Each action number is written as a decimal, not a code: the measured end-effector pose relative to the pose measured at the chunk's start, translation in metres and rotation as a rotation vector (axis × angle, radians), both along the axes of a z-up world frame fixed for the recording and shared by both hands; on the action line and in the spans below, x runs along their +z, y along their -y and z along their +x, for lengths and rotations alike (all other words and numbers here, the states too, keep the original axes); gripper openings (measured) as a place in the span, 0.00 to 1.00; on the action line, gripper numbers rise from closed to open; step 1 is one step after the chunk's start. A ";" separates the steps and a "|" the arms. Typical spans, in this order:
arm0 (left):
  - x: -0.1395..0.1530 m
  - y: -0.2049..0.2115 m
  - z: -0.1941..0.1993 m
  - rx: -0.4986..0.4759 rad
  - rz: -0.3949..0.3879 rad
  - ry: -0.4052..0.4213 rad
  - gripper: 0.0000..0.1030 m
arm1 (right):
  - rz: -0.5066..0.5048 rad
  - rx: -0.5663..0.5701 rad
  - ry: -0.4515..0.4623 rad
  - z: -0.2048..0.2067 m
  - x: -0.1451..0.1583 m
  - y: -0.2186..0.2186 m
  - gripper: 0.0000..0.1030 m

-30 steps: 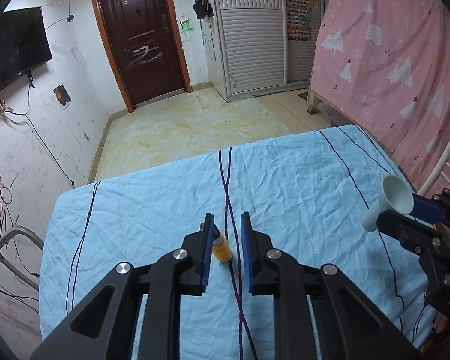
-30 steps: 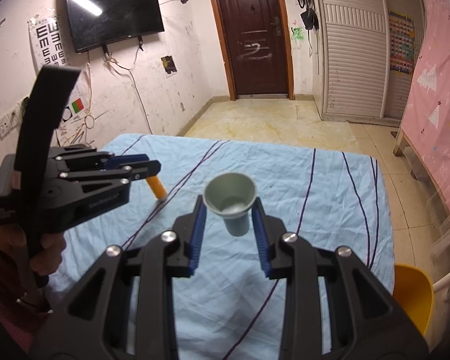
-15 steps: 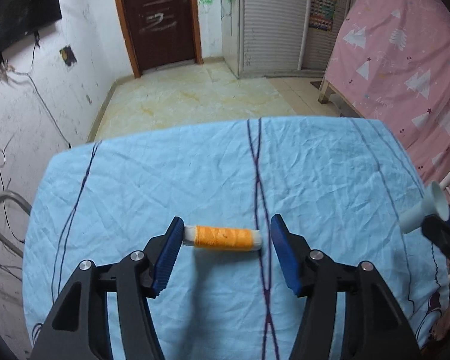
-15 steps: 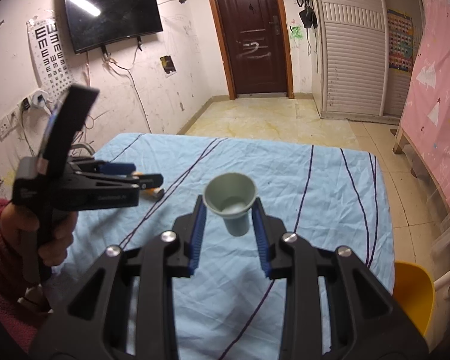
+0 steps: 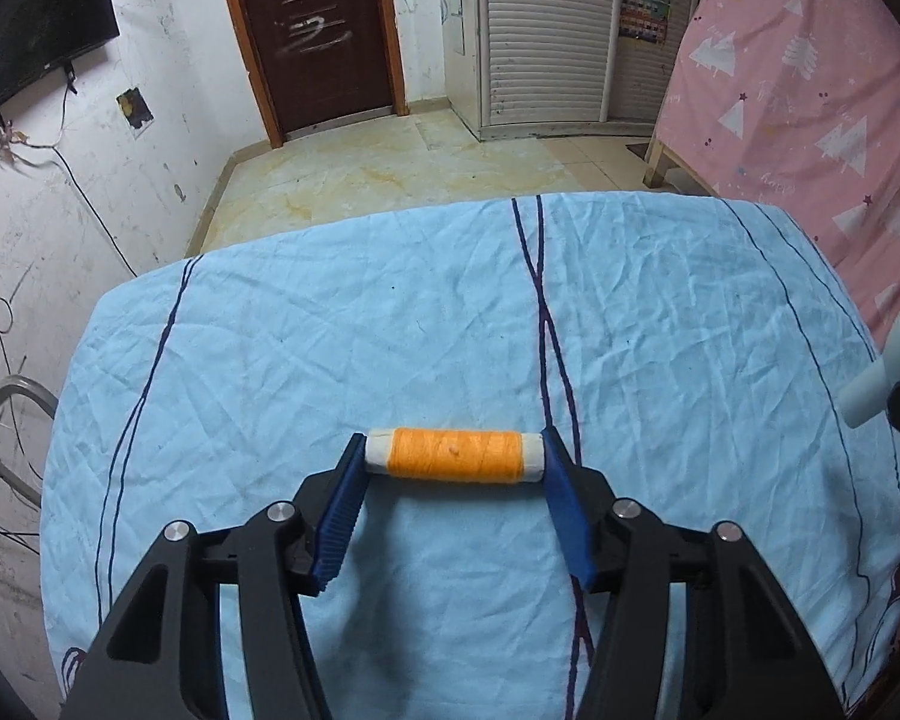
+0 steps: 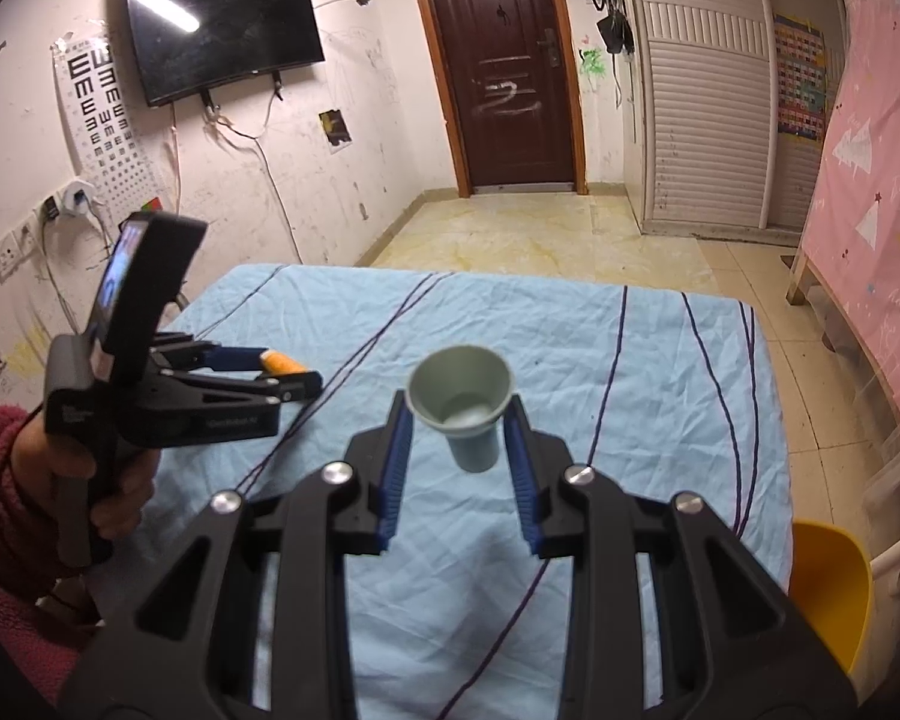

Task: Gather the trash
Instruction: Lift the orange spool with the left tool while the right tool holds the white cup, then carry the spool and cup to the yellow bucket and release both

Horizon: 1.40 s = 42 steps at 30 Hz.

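My left gripper (image 5: 455, 462) is closing endwise on the orange thread spool with white ends (image 5: 453, 456), pads at both ends, over the blue striped bedsheet (image 5: 390, 312) mid-table. My right gripper (image 6: 457, 420) is clamped on the grey-green plastic cup (image 6: 462, 405), upright, off the sheet.

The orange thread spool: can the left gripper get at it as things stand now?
Probably yes. The orange thread spool lies crosswise between the closing jaws of the left gripper, its white ends at the blue pads, with only the blue cloth beneath.
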<state>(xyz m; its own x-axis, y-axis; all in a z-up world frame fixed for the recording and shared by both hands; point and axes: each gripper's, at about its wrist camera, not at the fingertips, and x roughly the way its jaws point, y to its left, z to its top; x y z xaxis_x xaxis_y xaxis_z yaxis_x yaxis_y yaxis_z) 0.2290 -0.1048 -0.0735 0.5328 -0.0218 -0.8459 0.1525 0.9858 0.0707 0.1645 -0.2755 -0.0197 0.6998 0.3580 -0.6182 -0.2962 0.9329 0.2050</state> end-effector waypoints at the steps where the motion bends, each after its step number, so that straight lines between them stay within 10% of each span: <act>1: 0.000 0.001 -0.001 -0.005 -0.001 0.001 0.47 | 0.001 0.000 0.001 0.000 0.000 0.000 0.28; 23: 0.081 0.151 -0.060 -0.326 -0.150 0.147 0.47 | 0.048 -0.253 0.109 -0.068 0.017 0.115 0.29; 42: 0.073 0.287 -0.102 -0.724 -0.325 0.163 0.48 | 0.063 -0.529 -0.008 -0.108 -0.045 0.217 0.29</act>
